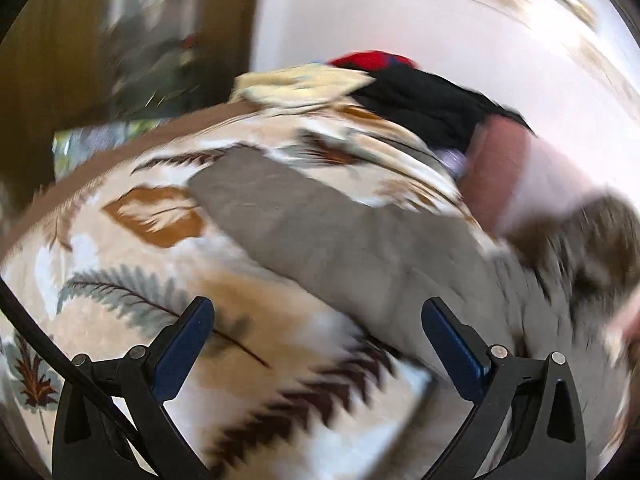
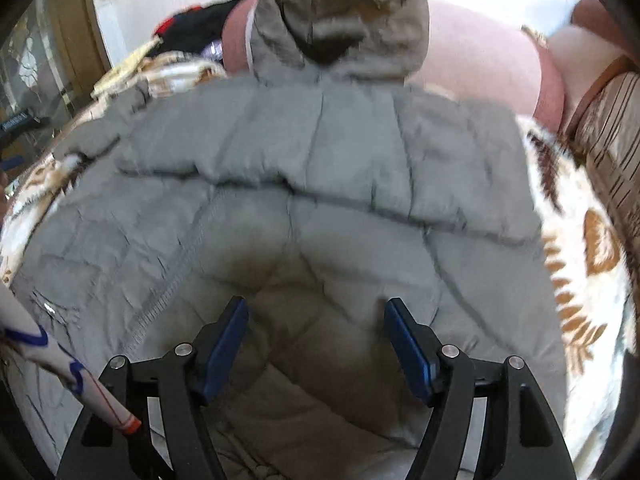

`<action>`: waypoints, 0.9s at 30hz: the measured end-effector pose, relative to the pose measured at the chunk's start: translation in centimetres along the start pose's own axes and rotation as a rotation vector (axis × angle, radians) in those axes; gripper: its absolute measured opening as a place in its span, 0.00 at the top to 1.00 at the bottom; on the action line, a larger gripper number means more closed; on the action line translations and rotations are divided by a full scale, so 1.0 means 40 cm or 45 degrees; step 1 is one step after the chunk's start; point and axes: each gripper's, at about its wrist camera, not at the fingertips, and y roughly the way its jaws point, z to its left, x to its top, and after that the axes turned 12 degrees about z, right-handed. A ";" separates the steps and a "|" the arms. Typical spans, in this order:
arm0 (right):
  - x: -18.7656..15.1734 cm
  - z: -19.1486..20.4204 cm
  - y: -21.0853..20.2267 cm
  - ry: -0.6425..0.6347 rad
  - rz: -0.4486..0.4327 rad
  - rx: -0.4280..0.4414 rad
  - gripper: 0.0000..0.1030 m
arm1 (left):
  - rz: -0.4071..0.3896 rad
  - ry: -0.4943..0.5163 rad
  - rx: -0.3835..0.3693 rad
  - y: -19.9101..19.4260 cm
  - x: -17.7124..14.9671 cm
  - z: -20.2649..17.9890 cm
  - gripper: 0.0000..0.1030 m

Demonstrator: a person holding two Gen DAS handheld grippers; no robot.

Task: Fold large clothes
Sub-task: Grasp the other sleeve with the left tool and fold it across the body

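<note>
Left wrist view:
Left tongs [image 1: 318, 344]: spread wide with nothing between the 2 blue pads, hanging over the patterned blanket [image 1: 120, 248] near the jacket's edge. The picture is smeared by motion, so contact with the cloth cannot be told.
Jacket [image 1: 320, 240]: a grey padded piece, probably 1 sleeve, lies stretched out flat across the blanket toward the upper left. It looks spread out, not folded in.
Bed clutter: a heap of other clothes [image 1: 400, 88] in black, red and cream sits at the far edge, apart from the jacket; a pink pillow [image 1: 496, 168] lies just beside the heap.

Right wrist view:
Right tongs [image 2: 316, 340]: parted, gripping nothing, poised over the lower middle of the jacket [image 2: 320, 152]; whether the pads touch the fabric cannot be told.
Jacket layout: it lies spread on the blanket [image 2: 580, 264], the hood [image 2: 340, 20] at the far end against the pink pillow [image 2: 480, 56], the quilted body open across most of the bed. The near hem seems to bulge or turn upward around the tongs, but that is unclear.
Other: a white stick with blue marks [image 2: 52, 352] crosses the lower left corner.

Progress, as a judgement:
Done: the jacket is laid out and roughly flattened.
Left: no clear fold shows yet; sleeves in, sides over and hem to hood all seem to remain.
Stage: early, about to take the first grip.
</note>
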 end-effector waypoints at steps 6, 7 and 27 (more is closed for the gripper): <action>-0.004 0.000 0.011 0.000 0.011 -0.011 0.26 | 0.097 -0.358 -0.184 0.098 0.171 0.265 0.43; -0.004 0.002 0.014 0.000 0.017 -0.015 0.25 | 0.103 -0.383 -0.181 0.115 0.190 0.288 0.45; 0.037 -0.006 -0.048 -0.007 -0.089 -0.013 0.39 | 0.087 -0.489 -0.261 0.298 0.304 0.333 0.88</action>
